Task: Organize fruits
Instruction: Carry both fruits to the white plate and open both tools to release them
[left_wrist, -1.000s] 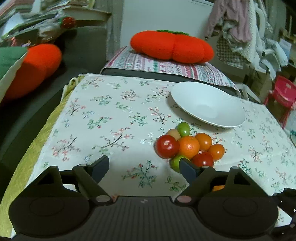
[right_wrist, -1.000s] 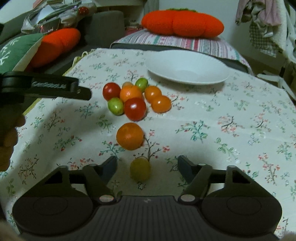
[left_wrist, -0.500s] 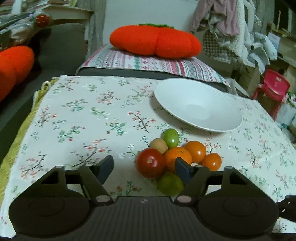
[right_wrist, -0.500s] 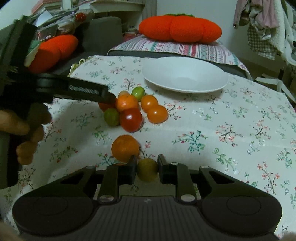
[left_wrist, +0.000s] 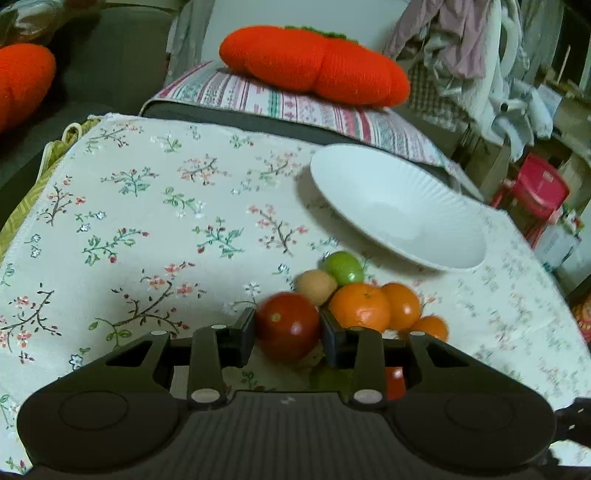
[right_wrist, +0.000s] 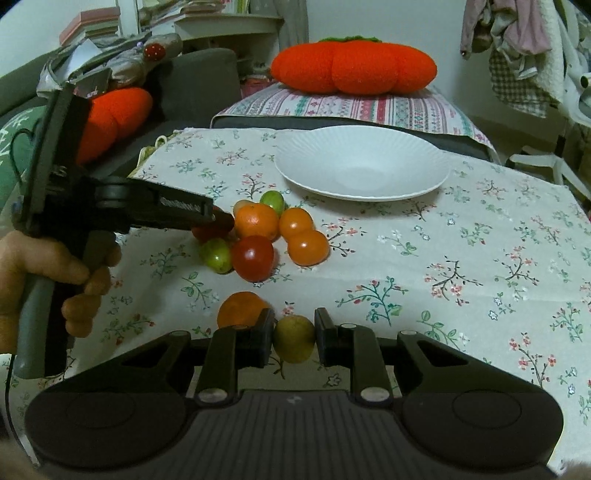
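1. The white plate (right_wrist: 364, 164) sits on the flowered desk (right_wrist: 461, 258) with nothing in it.
2. The fruit pile (right_wrist: 266, 232) lies on the cloth just in front of the plate, none of it touching the plate.
3. The left gripper (left_wrist: 287, 325) has just been closing; its fingers grasp a red tomato (left_wrist: 287, 325) at the pile's left edge.
4. The right gripper (right_wrist: 293, 338) is clenched on a yellow-green fruit (right_wrist: 293, 338), well in front of the plate, beside an orange (right_wrist: 240, 314).

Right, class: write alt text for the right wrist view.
The right claw grips a yellow-green fruit on a floral tablecloth. Beyond lie clustered tomatoes, which the left claw reaches, and an empty white plate.
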